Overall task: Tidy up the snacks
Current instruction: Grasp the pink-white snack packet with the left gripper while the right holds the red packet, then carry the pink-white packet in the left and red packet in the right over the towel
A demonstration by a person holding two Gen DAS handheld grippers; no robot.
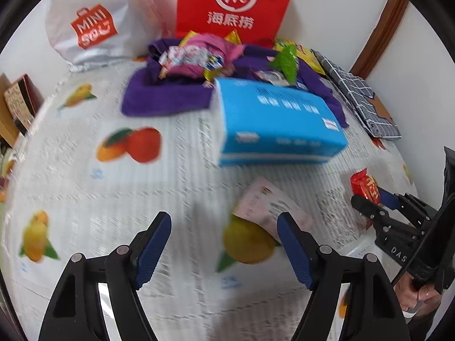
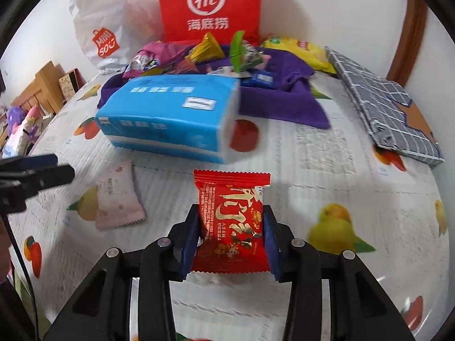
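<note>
Red snack packet (image 2: 231, 221), blue tissue pack (image 2: 170, 113), purple cloth (image 2: 284, 105) — fruit-printed white tablecloth (image 2: 327, 170).

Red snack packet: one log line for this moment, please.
right tool: shut on red snack packet | left tool: open, empty | pink packet: on table

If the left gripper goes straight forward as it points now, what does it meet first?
Probably the blue tissue pack, which lies ahead between the lines of the open left gripper. The pink packet lies nearer but toward the right finger, low on the table, so it may be passed. Depth is unclear.

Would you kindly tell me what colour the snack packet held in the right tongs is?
Red snack packet, clearest in the right wrist view.
</note>
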